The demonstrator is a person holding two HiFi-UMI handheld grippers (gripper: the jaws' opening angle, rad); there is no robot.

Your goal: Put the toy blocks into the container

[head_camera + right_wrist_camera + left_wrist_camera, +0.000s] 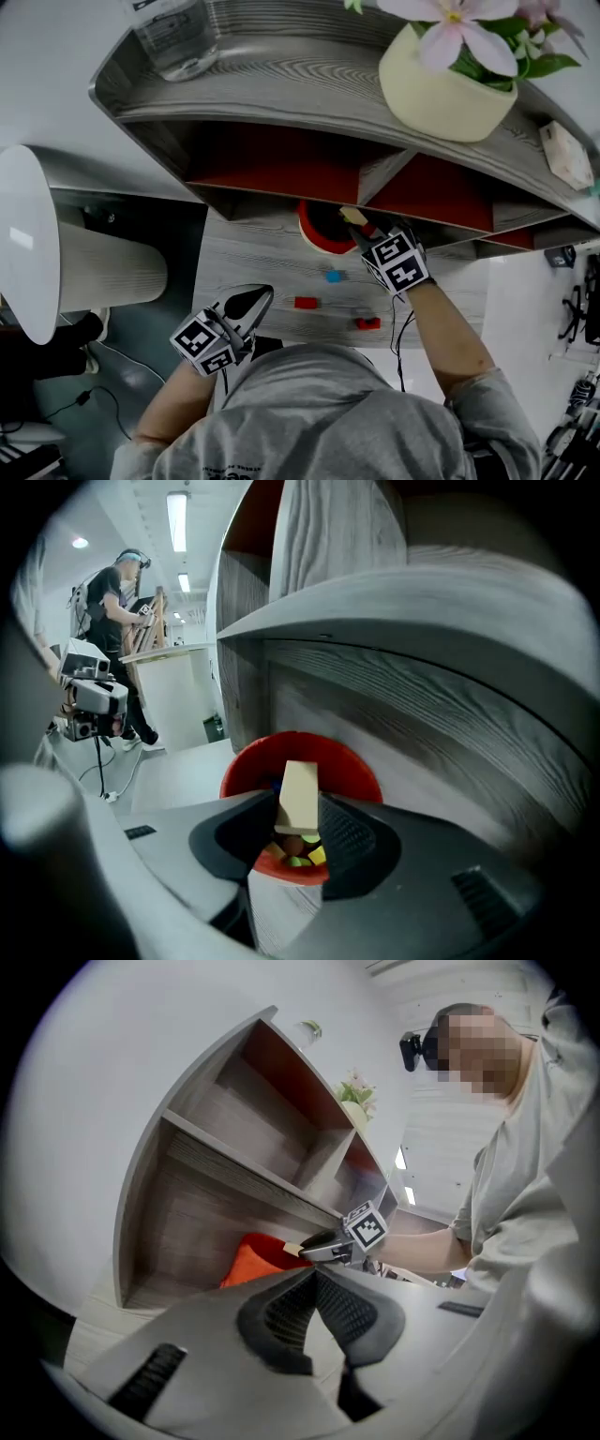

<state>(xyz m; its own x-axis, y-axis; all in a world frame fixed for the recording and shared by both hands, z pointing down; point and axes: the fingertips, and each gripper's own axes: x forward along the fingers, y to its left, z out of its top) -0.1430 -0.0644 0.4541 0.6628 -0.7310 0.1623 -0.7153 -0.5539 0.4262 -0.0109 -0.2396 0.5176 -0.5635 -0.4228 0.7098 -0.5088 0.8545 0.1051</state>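
Holding a pale block [300,782] over the red container [352,761]

The right gripper [297,822] has its jaws about half open, clamped on the smooth oblong block, which looks like wood, just above the round container under the grey wood-grain shelf [422,602]. If the block is released off-centre, it may strike the rim and bounce out. The left gripper [314,1274] has its jaws together and empty. One blue block [334,276] and two red blocks [306,303] lie on the tabletop [253,258].

- red container [322,236]: far rim hidden under the shelf [281,80] overhang.
- loose blocks [317,855] inside the container: mostly covered by the pale block [299,797]; shapes unreadable.
- glass [178,37], far left of the container: top cut off.
- lamp shade [23,244], left of the container: cropped by the picture's edge.
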